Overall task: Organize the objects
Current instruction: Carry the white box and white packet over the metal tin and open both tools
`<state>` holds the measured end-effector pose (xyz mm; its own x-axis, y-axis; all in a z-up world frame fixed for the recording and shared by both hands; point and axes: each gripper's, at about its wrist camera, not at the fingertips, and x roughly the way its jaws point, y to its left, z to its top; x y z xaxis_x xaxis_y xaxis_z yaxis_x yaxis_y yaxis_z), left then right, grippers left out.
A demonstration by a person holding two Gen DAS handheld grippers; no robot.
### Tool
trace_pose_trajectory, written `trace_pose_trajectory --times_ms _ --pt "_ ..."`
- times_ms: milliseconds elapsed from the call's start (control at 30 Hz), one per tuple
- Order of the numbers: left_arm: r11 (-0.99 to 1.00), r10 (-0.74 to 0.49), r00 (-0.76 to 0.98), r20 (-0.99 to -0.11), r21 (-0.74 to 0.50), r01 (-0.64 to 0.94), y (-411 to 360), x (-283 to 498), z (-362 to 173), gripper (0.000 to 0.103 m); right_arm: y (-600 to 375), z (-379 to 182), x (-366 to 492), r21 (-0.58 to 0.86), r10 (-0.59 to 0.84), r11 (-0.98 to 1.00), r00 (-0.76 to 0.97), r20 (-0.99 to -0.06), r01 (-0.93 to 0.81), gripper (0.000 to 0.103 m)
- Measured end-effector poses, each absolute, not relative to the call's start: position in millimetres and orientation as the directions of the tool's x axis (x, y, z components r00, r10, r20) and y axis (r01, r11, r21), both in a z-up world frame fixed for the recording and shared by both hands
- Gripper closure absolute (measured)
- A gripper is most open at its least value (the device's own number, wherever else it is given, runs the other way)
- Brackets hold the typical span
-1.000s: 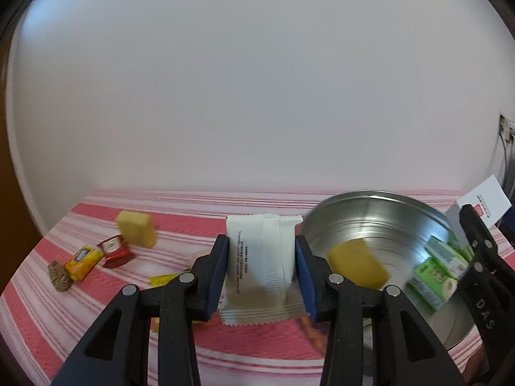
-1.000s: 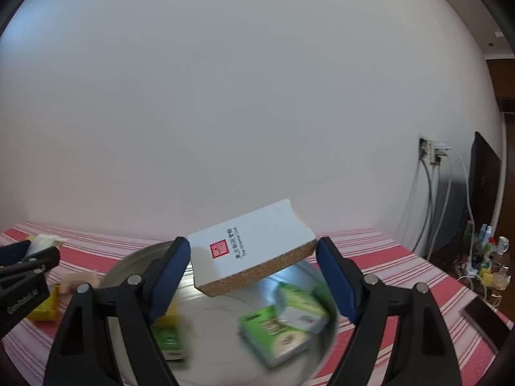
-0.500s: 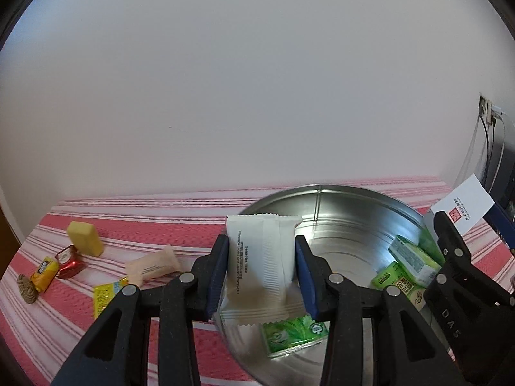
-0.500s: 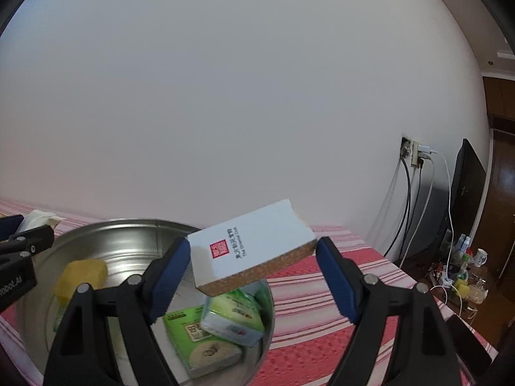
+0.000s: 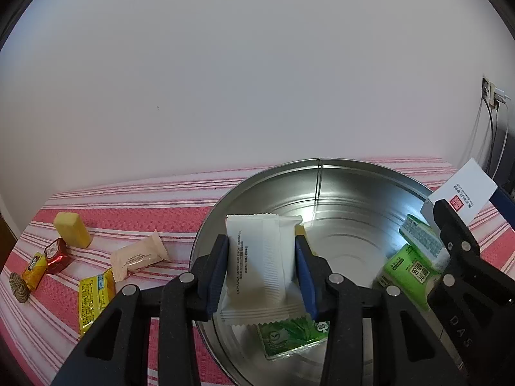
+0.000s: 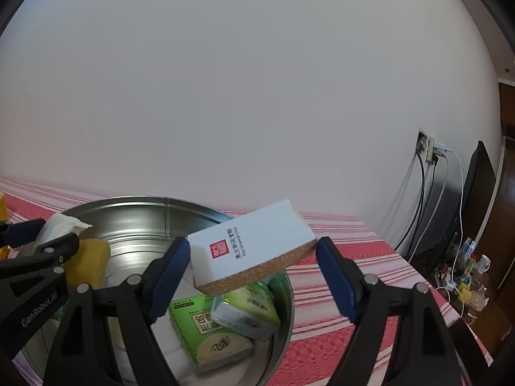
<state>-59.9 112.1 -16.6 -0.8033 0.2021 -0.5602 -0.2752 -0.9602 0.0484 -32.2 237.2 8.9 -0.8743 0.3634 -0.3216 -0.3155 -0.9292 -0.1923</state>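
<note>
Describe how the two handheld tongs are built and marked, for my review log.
Both the left tongs and the right tongs have matte black angular plastic linkage arms with silver round rivets and blue rubber finger pads. White lettering reads "DAS" and "Gen Robot.AI". No cables or sleeves show.

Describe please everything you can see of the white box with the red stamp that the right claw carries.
The white box is a flat rectangular pack: a plain white top face with a small red square seal and dark print beside it, and speckled tan, cork-like sides. It hangs tilted, its far corner raised, between the blue pads of the right claw, above the near right part of the metal basin. Only the pads appear to touch it; green tissue packs lie below it.
</note>
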Motion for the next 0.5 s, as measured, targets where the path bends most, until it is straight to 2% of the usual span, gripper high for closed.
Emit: trace_pose_trajectory --times_ms 133,167,233,267,300,500 --pt "-0.96 0.212 -0.801 -0.559 0.033 -0.277 110.0 -61.1 -16.9 0.058 241.7 7.7 -34.6 -0.172 0.337 -0.94 -0.88 -0.336 -0.295 0.02" --pt "-0.96 0.215 -0.802 -0.557 0.029 -0.277 109.2 -61.0 -17.0 0.052 240.9 7.5 -34.4 -0.167 0.326 -0.944 -0.883 -0.336 -0.285 0.02" --pt "-0.963 0.207 -0.808 -0.551 0.031 -0.268 107.4 -59.0 -14.8 0.036 240.3 7.5 -32.8 -0.162 0.322 -0.945 -0.889 -0.325 -0.283 0.002" --pt "-0.966 0.2 -0.814 -0.546 0.03 -0.257 105.6 -59.2 -13.1 0.025 244.8 8.5 -31.4 -0.154 0.324 -0.945 -0.894 -0.309 -0.289 0.001" --pt "-0.967 0.202 -0.819 -0.537 0.021 -0.252 102.4 -58.2 -11.2 0.018 246.3 9.4 -29.2 -0.147 0.334 -0.941 -0.897 -0.29 -0.303 0.0" --pt "-0.973 0.23 -0.849 -0.476 -0.092 -0.212 71.2 -53.4 -1.8 0.016 255.6 17.1 -18.2 -0.065 0.342 -0.939 -0.908 -0.24 -0.336 0.0"
